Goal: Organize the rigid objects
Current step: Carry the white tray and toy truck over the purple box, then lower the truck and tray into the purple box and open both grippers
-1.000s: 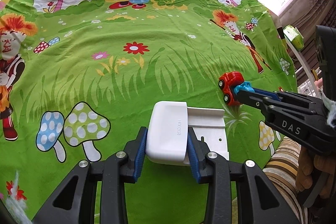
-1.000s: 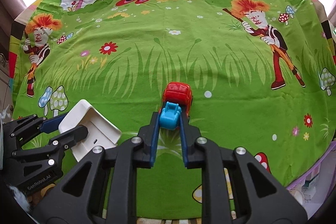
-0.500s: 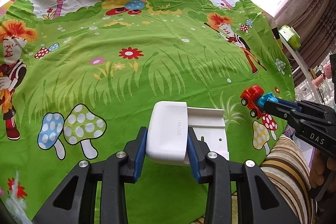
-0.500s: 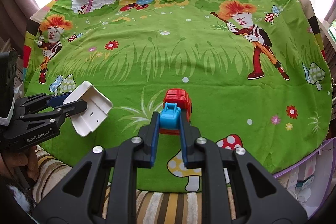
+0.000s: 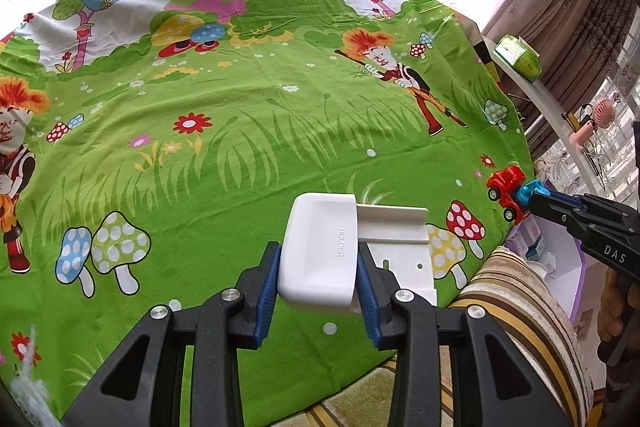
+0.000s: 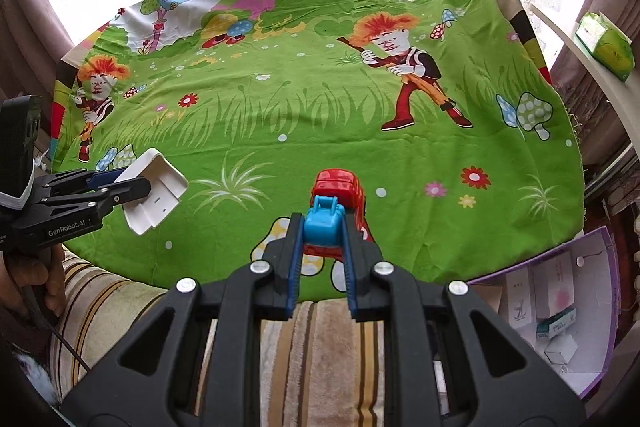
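So the whole tabletop (image 5: 280, 99) is covered by a green cartoon cloth (image 6: 320, 107) and nothing is lying on it, so it's wide open from the window side down to the near edge. That near edge curves round just under both grippers, with a striped cushion (image 6: 320, 339) below it. Off the right edge there's a purple box (image 6: 560, 307) sitting low down with some small cartons inside, plus a white shelf (image 6: 600, 75) carrying a green packet (image 6: 606, 45).

Count: one white holder (image 5: 320, 255), one toy truck (image 6: 338, 195), two grippers.

The left gripper (image 5: 318, 287) is clamped onto the white holder from both sides, blue pads flat against it, held up over the near edge of the cloth. The right gripper (image 6: 322, 247) is squeezed tight on the blue back end of the red toy truck, which hangs over the front right part of the cloth, close to the purple box. The two are well apart from each other.
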Tool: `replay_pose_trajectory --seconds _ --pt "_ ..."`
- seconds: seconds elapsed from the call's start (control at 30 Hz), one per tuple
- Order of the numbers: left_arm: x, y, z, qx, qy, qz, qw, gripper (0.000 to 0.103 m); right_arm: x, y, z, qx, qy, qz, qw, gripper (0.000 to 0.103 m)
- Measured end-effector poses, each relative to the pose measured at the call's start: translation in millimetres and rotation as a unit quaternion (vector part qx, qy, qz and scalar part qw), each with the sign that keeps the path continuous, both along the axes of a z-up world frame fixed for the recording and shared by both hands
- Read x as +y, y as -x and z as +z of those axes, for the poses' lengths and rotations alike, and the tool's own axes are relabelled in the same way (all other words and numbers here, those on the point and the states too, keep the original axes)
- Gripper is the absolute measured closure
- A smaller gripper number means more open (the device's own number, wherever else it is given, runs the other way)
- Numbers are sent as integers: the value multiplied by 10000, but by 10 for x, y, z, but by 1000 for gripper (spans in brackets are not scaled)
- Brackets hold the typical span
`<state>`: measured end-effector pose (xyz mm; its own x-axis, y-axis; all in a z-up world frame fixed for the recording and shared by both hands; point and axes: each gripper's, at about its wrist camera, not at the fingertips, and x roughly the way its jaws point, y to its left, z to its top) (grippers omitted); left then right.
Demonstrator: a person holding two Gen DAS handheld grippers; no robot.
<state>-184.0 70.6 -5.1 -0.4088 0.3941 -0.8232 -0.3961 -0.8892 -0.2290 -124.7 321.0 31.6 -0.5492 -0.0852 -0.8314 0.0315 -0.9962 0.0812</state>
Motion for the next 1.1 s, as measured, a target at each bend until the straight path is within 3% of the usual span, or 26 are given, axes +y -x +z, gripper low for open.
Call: replay_pose_trajectory --seconds 0.53,0.83,1.1 --pt "776 -432 271 136 44 -625 9979 66 1628 -1015 4 -33 73 -1530 9882 81" --pt "1162 -627 398 202 103 -885 9958 66 2233 -1463 -385 -281 256 -2191 9750 81" --pt "1495 -757 462 210 188 -1097 9936 66 2471 -1662 -777 -607 420 -2364 9688 81"
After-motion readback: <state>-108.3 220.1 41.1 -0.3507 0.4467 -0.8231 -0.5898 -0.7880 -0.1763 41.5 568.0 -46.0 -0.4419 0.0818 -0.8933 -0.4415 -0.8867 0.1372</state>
